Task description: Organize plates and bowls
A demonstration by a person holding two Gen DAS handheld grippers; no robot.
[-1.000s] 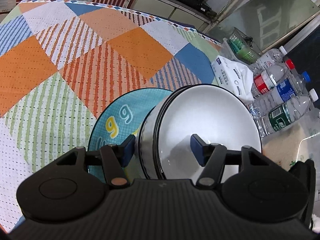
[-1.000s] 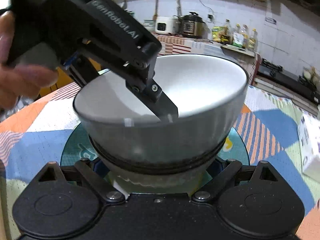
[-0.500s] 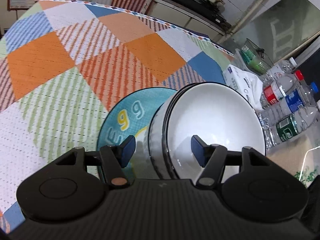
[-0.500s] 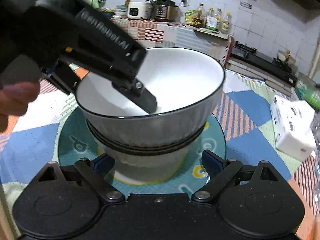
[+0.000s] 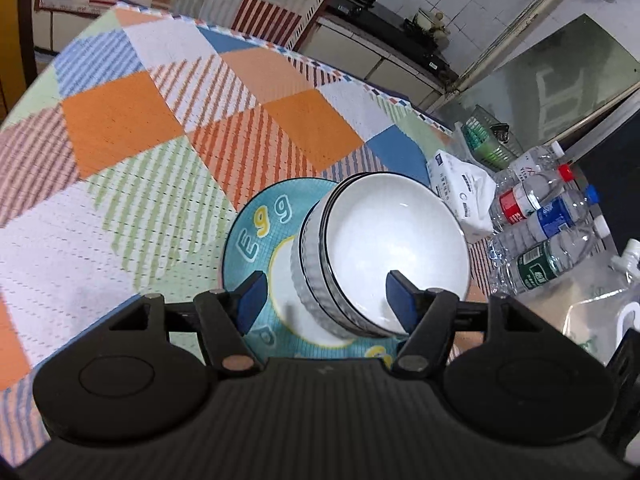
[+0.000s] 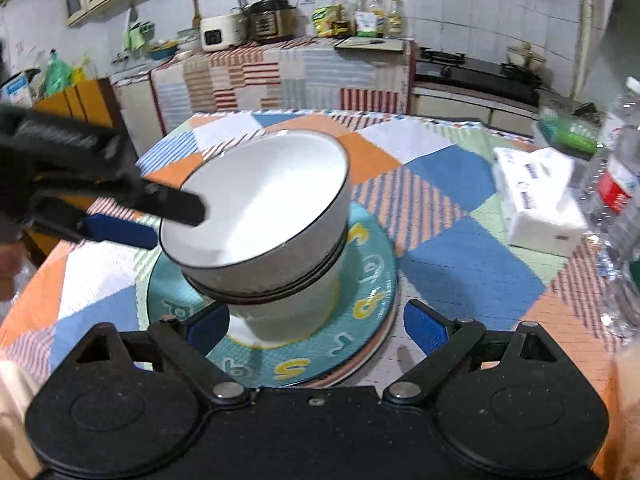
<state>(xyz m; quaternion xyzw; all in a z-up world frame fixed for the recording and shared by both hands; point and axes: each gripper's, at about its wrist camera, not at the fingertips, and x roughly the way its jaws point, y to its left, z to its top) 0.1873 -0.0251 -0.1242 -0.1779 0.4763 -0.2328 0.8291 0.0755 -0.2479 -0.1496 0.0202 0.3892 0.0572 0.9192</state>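
Note:
A stack of white bowls with dark rims (image 5: 396,240) (image 6: 264,208) stands on a teal plate with yellow and white letters (image 5: 272,216) (image 6: 360,280). The pinkish edge of a second plate shows under the teal one. My left gripper (image 5: 325,302) (image 6: 176,226) hovers over the stack's left rim, one finger above the bowl's inside and one outside. Its jaws are opening and the pads do not touch the rim. My right gripper (image 6: 316,326) is open in front of the stack's base, both blue pads clear of it.
The table has a patchwork cloth (image 5: 120,128). At its right side lie a white tissue pack (image 5: 460,196) (image 6: 536,200), several water bottles (image 5: 548,216) and a green basket (image 5: 486,140). A kitchen counter with appliances (image 6: 248,28) runs behind the table.
Both grippers have drawn back and up from the bowl stack. The right pads have come away from the stack's base. The left finger has lifted out of the top bowl.

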